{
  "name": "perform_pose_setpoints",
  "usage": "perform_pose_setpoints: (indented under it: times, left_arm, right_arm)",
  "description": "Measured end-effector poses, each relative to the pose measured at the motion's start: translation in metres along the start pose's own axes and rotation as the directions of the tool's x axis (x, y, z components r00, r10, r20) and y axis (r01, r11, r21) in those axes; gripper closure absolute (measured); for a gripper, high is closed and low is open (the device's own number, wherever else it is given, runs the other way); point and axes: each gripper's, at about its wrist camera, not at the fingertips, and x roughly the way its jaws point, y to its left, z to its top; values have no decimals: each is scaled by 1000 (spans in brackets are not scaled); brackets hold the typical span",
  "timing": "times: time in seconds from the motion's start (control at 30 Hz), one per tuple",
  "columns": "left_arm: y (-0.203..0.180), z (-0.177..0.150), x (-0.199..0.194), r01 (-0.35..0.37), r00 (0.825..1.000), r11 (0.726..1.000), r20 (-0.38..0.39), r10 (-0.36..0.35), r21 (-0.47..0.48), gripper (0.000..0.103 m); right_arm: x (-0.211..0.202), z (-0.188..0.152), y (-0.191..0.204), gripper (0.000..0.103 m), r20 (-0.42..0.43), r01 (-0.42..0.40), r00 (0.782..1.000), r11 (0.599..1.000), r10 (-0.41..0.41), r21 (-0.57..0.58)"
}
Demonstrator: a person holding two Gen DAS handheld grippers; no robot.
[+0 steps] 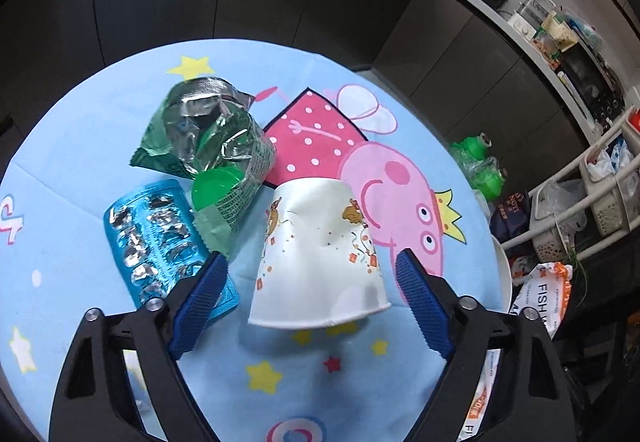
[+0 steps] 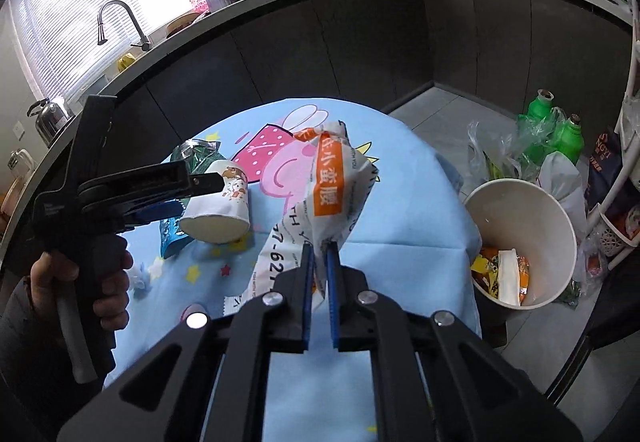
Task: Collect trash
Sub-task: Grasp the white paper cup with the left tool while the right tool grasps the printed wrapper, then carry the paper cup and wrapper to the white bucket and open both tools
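A white paper cup [image 1: 320,254] lies on its side on the blue cartoon tablecloth [image 1: 80,146], between the open jaws of my left gripper [image 1: 312,262]; the pads stand apart from it. Left of it lie a blue blister pack [image 1: 156,238], a green lid [image 1: 216,182] and a crumpled green foil bag [image 1: 208,130]. My right gripper [image 2: 319,248] is shut on a white and orange paper wrapper [image 2: 336,178], held above the table. The cup [image 2: 224,206] and left gripper [image 2: 200,188] show in the right wrist view. A white bin [image 2: 524,238] with trash stands beside the table, at right.
Green bottles [image 2: 560,126] and plastic bags [image 2: 500,146] sit on the floor behind the bin. A white rack [image 1: 592,194] stands at right. Dark cabinets [image 2: 360,42] under a cluttered counter run behind the table.
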Motion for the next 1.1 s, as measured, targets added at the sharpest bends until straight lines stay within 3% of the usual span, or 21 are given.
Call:
perform_pose_setpoints:
  times: [0.07, 0.23, 0.37, 0.47, 0.8, 1.1]
  left_arm:
    - [-2, 0, 6, -2, 1000, 1000, -23, 2, 11, 36]
    - [0, -3, 11, 8, 999, 1000, -45, -8, 2, 45]
    - [-3, -6, 1, 21, 999, 1000, -29, -21, -7, 65]
    - [-10, -10, -12, 25, 1000, 1000, -6, -25, 8, 71]
    - [-69, -30, -79, 101, 987, 986, 109, -116, 132, 76]
    - [-145, -38, -103, 194, 964, 943, 124, -234, 271, 76]
  right_arm:
    - [1, 0, -1, 95, -1, -6, 1000, 1000, 6, 2]
    - [2, 1, -2, 95, -2, -16, 1000, 1000, 16, 4]
    - [1, 1, -2, 95, -3, -24, 1000, 1000, 24, 6]
    - [-3, 0, 0, 95, 1, -41, 999, 999, 41, -2]
    - [-38, 7, -15, 95, 89, -65, 994, 998, 64, -1]
    - [-68, 15, -71, 95, 164, 11, 986, 998, -20, 60]
